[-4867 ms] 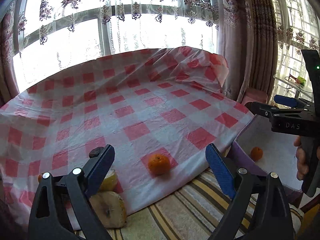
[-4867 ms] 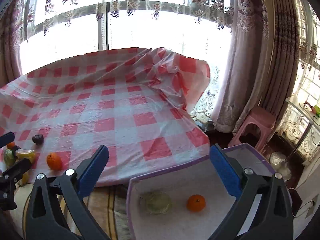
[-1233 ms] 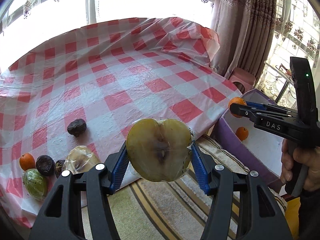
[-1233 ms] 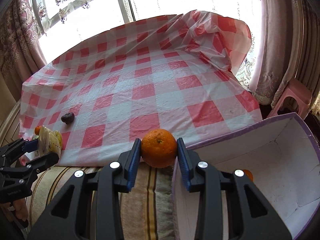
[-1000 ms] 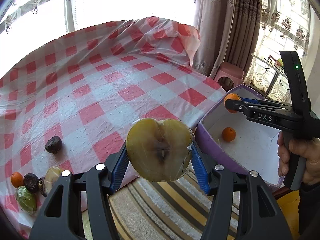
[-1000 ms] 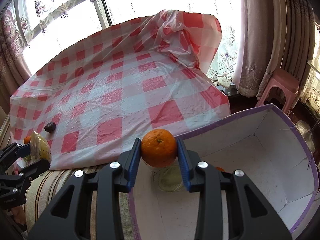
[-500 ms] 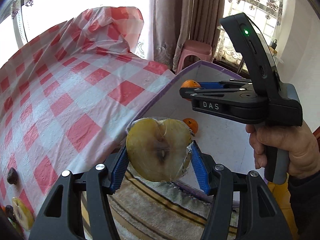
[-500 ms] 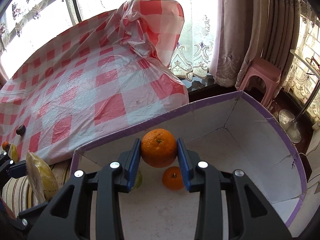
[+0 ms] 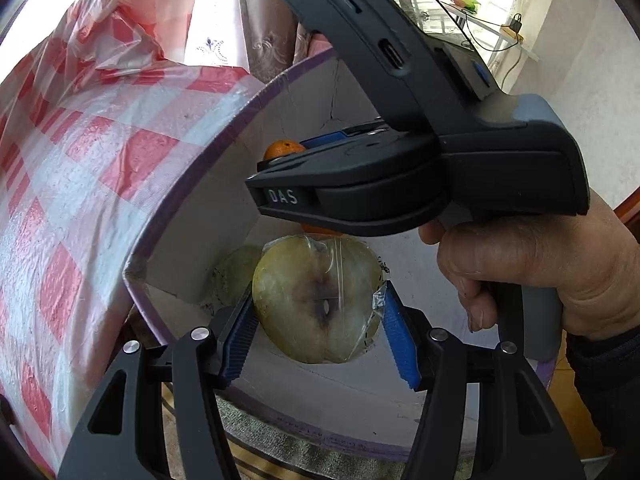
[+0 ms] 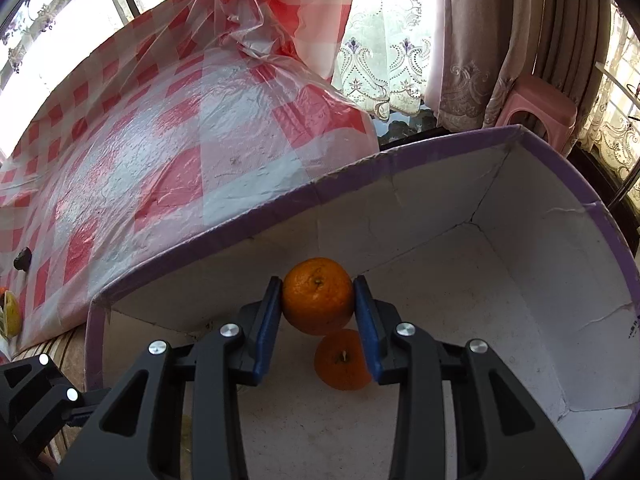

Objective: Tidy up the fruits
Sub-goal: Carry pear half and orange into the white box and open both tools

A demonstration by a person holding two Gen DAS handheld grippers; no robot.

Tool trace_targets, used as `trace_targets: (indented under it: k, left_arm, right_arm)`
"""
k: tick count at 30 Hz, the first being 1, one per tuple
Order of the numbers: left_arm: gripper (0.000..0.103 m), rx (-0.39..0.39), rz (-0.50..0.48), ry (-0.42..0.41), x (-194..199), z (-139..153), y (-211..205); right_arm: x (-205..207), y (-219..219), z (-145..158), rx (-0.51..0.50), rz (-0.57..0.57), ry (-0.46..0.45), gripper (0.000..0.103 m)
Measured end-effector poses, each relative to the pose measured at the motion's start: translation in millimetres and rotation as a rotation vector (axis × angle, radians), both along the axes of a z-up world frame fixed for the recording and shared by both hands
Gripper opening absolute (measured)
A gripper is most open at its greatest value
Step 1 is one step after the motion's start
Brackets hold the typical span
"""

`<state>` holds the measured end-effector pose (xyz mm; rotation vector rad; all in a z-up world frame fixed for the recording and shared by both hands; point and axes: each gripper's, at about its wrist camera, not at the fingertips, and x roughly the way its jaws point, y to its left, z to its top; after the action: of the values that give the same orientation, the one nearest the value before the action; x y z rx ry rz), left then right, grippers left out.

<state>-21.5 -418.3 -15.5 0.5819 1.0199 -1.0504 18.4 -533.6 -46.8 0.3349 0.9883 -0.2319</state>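
My left gripper (image 9: 320,326) is shut on a plastic-wrapped apple half (image 9: 318,300), cut face toward the camera, held inside the white box with the purple rim (image 9: 192,184). My right gripper (image 10: 318,318) is shut on an orange (image 10: 318,294) and holds it above the box floor (image 10: 460,360). A second orange (image 10: 340,360) lies on the box floor just below it. In the left wrist view the right gripper (image 9: 280,160) crosses above the apple half, with the held orange (image 9: 282,148) at its tip. A pale wrapped fruit (image 9: 236,272) lies in the box corner behind the apple half.
The red-and-white checked plastic cloth (image 10: 180,128) lies left of the box. A dark fruit (image 10: 22,258) and a yellow fruit piece (image 10: 10,314) lie at its left edge. A pink stool (image 10: 536,104) and curtains stand behind the box. A striped mat (image 9: 256,460) lies under the box.
Both grippers have moved right and down from over the cloth into the box, each still holding its fruit. The right gripper now sits close above the left one.
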Motion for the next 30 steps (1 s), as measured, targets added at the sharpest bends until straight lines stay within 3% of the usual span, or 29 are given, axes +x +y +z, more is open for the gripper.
trace_targets:
  k: [9,20,22,24,28,30]
  left_arm:
    - [0.057,0.091,-0.044,-0.054,-1,-15,-14]
    - [0.058,0.25,-0.085,-0.211,-15,-37,-30]
    - [0.06,0.248,-0.084,-0.209,-16,-37,-32]
    - [0.062,0.249,-0.082,-0.213,-15,-39,-35]
    - [0.068,0.247,-0.077,-0.226,-14,-39,-35]
    - [0.07,0.242,-0.079,-0.223,-16,-37,-33]
  right_arm:
    - [18,9,-34,0.016,0.057,0.106,0.036]
    - [28,20,-49,-0.057,0.074,0.181,0.038]
    - [28,22,-49,-0.076,0.076,0.186,0.041]
    - [28,23,-50,-0.085,0.068,0.193,0.052]
    - [23,23,-52,-0.097,0.055,0.198,0.057]
    - [21,24,-51,-0.104,0.048,0.196,0.065]
